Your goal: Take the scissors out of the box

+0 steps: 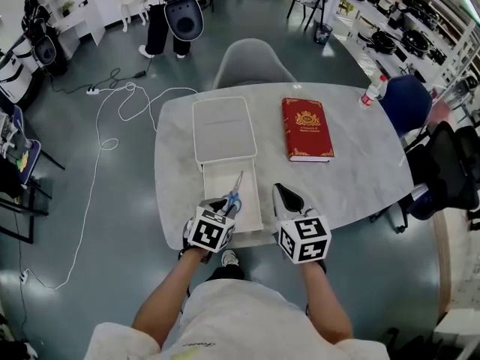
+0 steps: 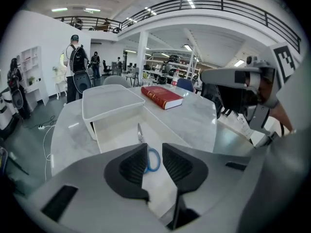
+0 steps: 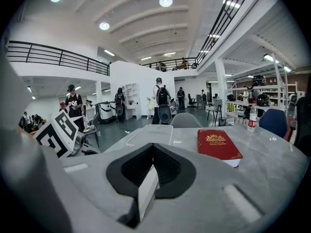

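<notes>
A pair of scissors (image 1: 235, 192) with blue handles lies in the open white box (image 1: 253, 210) at the near edge of the table, blades pointing away from me. My left gripper (image 1: 225, 205) hangs just over the handle end, tilted down. In the left gripper view its jaws stand apart, and the blue handle loop (image 2: 154, 160) shows in the gap between the left gripper's (image 2: 155, 153) pads, not pressed by them. My right gripper (image 1: 282, 192) hovers to the right of the box, shut with nothing in it; the right gripper (image 3: 153, 147) view shows its tips meeting.
The box's lid (image 1: 223, 130) lies just beyond the box. A red book (image 1: 307, 128) rests right of it, a bottle (image 1: 373, 92) at the table's far right edge. A grey chair (image 1: 253, 62) stands behind the table, and a person (image 1: 169, 13) is farther back.
</notes>
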The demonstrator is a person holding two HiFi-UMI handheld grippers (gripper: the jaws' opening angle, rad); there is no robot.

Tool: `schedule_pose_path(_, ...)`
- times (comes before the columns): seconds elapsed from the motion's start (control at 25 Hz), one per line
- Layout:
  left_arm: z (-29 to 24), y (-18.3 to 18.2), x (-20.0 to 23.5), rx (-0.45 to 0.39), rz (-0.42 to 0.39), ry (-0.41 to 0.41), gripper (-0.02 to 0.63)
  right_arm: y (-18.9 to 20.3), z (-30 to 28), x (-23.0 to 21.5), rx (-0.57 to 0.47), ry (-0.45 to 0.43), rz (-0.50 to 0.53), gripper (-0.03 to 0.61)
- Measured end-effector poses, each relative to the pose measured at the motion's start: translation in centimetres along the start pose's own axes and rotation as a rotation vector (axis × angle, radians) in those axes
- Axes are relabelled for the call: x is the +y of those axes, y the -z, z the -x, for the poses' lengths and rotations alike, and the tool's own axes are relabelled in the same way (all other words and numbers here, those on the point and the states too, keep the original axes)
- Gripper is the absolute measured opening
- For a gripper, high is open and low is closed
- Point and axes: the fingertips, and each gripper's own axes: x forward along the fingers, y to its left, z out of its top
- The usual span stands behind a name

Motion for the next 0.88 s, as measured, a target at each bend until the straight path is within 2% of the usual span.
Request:
schedule_pose_path(0.2,-1.5,-0.1,1.0,0.049,0.01,0.019,0.075,-0.4,-2.5,-0.2,0.028,0.0,0.005,0.005)
schedule_pose_path(0.52,-3.1,-0.1,1.2,0.079,-0.002,0.029,0.078,-0.3,-4.7,-1.2,0.052,-0.014,0.007,0.005)
schedule_pose_path(0.72,-3.9,0.4,1.5,0.115,0.007,-0.007,0.081,-0.4,-6.0,-2.1,0.046,-0.062,0.005,0.005)
schedule_pose_path(0.88,-4.8,0.8,1.7,0.139,0.047,-0.059,0.086,0.0,-7.1,-2.8,0.056,-0.133,0.013,0.005)
